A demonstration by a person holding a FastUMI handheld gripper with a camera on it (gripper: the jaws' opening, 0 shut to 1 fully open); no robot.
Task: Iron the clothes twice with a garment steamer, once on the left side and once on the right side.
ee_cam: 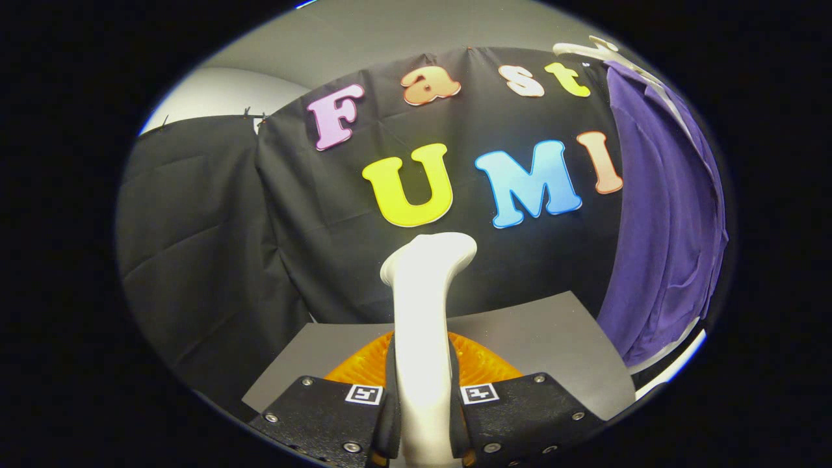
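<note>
Garment steamer [426,305] clamped upright between the two fingers, handle rising straight ahead of them, head flaring at the top and turned toward the right. Gripper [424,422] closed tight on the handle, one finger pressing each side, so firmly held and not slipping by the look of it. Probably gripped low on the handle to leave the head free to reach cloth.

Purple garment [669,221] hanging well off to the right of the fingers, beyond the steamer and apart from it, no contact yet. Draped from a pale hanger [588,49] near the top, likely hung so that both sides fall flat for the strokes. Neither pass looks begun, judging by the gap; next move calls for swinging the head right and up to the cloth.

Orange ribbed thing [481,364] just beyond the fingers, behind the handle, sitting on a grey board [552,325]; cannot tell what it is, perhaps the steamer's rest.

Count: one steamer, one garment, one hanger, one orange piece, two fingers.
</note>
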